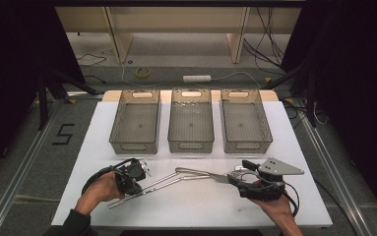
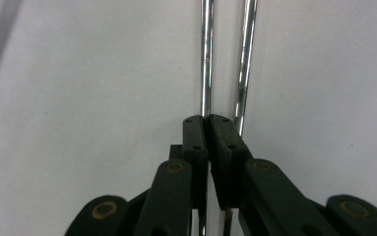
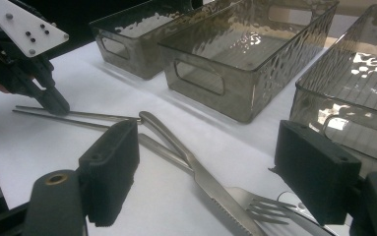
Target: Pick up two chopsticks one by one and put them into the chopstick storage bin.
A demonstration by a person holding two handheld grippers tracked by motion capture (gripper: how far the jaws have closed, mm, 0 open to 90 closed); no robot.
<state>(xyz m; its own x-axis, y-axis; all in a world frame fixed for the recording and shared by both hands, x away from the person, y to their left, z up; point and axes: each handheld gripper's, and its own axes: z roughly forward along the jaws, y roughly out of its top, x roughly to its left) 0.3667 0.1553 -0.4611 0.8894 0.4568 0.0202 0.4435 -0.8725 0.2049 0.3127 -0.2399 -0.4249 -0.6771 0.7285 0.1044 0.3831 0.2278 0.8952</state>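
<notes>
Two metal chopsticks (image 1: 149, 187) lie side by side on the white table (image 1: 196, 201). My left gripper (image 1: 135, 187) is shut on one chopstick (image 2: 206, 59); the other chopstick (image 2: 245, 59) runs just beside the jaws. A knife (image 3: 215, 191) and a fork (image 3: 262, 209) lie crossed near the right side, their handles (image 1: 196, 173) pointing left. My right gripper (image 3: 213, 172) stands open low over them, one pad on each side of the knife blade and fork tines. The left gripper (image 3: 53, 101) also shows in the right gripper view, pressed down on the chopsticks (image 3: 87, 117).
Three translucent grey bins stand in a row at the back of the table: left (image 1: 117, 135), middle (image 1: 173, 140), right (image 1: 267, 135). All three look empty. Beyond the table are cables, a power strip (image 1: 196, 78) and a tape roll (image 1: 143, 72) on the floor.
</notes>
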